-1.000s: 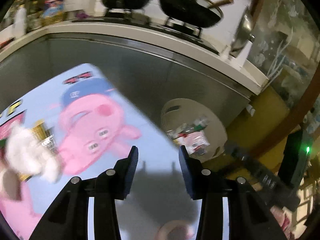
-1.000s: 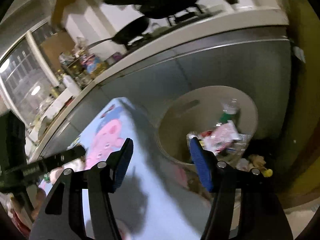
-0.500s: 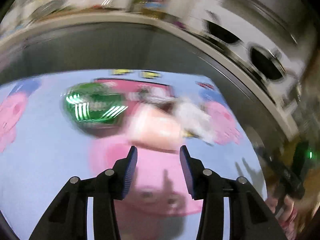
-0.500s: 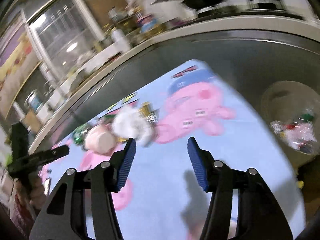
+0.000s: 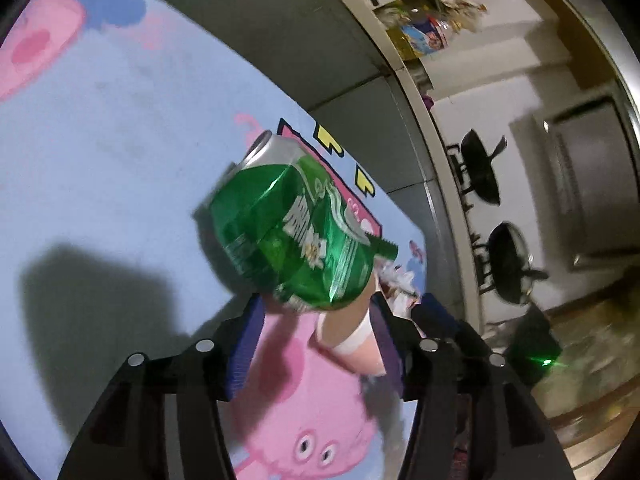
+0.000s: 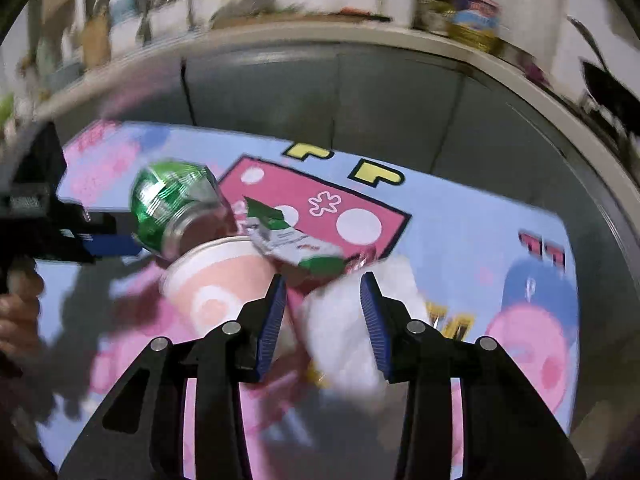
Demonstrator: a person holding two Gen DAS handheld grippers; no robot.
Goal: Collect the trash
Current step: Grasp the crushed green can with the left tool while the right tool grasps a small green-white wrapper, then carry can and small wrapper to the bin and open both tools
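Observation:
A crushed green can [image 5: 296,232] lies on the cartoon mat [image 5: 100,168], just ahead of my open left gripper [image 5: 316,340]. A pink paper cup [image 5: 352,332] lies between its fingers, partly under the can. In the right wrist view the can [image 6: 172,204], the cup [image 6: 216,280], a green-and-white carton [image 6: 296,244] and a white crumpled tissue [image 6: 348,320] lie together. My right gripper [image 6: 322,320] is open with the tissue between its fingers.
A grey cabinet front [image 6: 360,92] and counter [image 5: 424,120] run behind the mat. Black pans [image 5: 480,172] sit on a stove. Bottles and jars [image 6: 472,20] crowd the counter.
Both grippers have swung away from the trash bin and come down close to the pile. The left now has the cup between its fingers, the right the tissue.

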